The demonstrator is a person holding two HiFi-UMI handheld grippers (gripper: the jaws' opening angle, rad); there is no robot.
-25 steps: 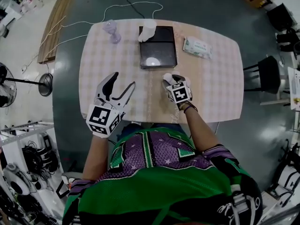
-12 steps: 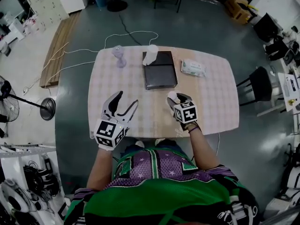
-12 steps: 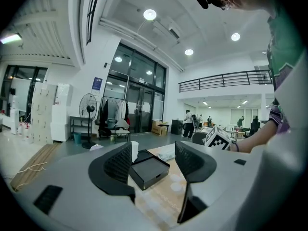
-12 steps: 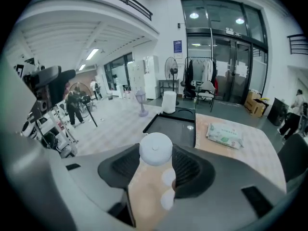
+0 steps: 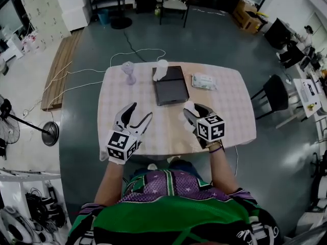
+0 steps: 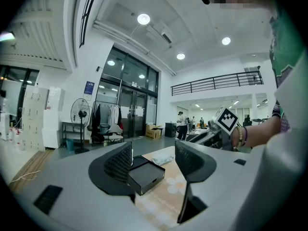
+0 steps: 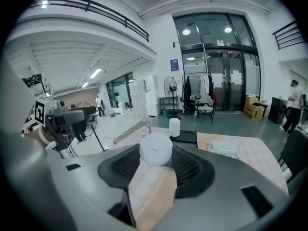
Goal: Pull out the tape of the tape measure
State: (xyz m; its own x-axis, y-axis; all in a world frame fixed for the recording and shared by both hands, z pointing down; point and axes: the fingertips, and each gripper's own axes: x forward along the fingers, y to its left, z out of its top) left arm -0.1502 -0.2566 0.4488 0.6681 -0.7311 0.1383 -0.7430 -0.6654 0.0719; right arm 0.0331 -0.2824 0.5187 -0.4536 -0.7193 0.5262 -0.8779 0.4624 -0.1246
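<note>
The tape measure (image 7: 155, 149) is a round white case, and it sits between the pads of my right gripper (image 7: 156, 163), which is shut on it above the near part of the table. No tape shows outside the case. From the head view the tape measure (image 5: 188, 106) pokes out at the tip of the right gripper (image 5: 196, 109). My left gripper (image 5: 141, 112) hovers to the left over the table's near edge, open with nothing between its jaws. Through the left gripper (image 6: 154, 160) I see the black box and the right gripper (image 6: 217, 130) beyond.
The checked table (image 5: 232, 111) carries a black flat box (image 5: 171, 84), a white cup-like thing (image 5: 161, 69), a purple glass (image 5: 128, 71) and a packet of wipes (image 5: 204, 80) at its far side. A black chair (image 5: 276, 93) stands right of the table. Cables lie on the floor behind.
The head view has pulled back and tilted, so the table looks smaller. Both grippers have shifted slightly right and apart; their jaws stand as before.
</note>
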